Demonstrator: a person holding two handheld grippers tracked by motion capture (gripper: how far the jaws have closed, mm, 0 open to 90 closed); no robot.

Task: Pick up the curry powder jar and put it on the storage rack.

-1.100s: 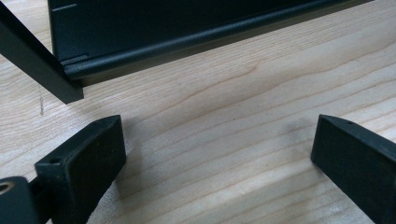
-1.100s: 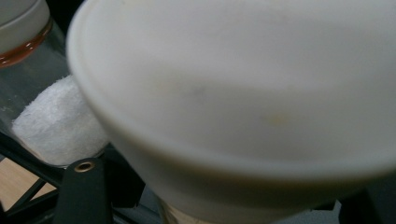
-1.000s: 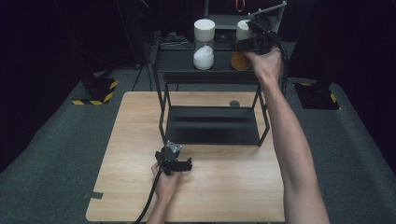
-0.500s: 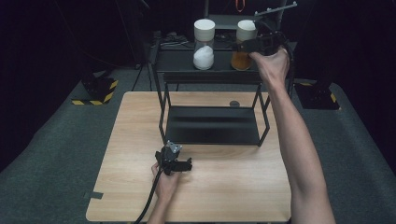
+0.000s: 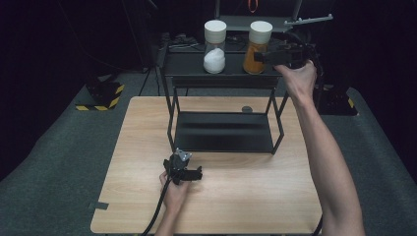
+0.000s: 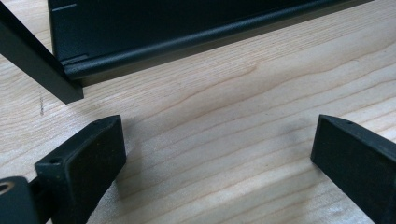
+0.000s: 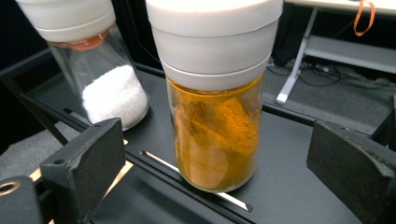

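Note:
A glass jar of orange powder point(image 5: 257, 49) point(image 7: 215, 126) with a white lid stands upright on the top shelf of a black rack point(image 5: 187, 66). To its left stands a similar jar of white grains point(image 5: 215, 46) point(image 7: 109, 93). My right gripper point(image 5: 265, 57) point(image 7: 215, 144) hovers just right of the orange jar. Its jaws have just been opening and now stand wide, their pads point(image 7: 93, 154) clear of the glass. My left gripper point(image 5: 189, 172) point(image 6: 215, 140) rests low over the wooden table point(image 5: 246, 196) in front of the rack, open with nothing between its jaws.
The rack's lower shelf point(image 5: 221, 132) point(image 6: 187, 28) is bare. A small dark round object point(image 5: 247, 109) lies on the table behind the rack. A yellow-and-black striped base point(image 5: 101, 96) sits on the floor at the left, and cables lie behind the rack.
My right gripper has let go of the orange jar, opened and drawn back to the right. The jar now stands alone on the top shelf. The left gripper has not moved.

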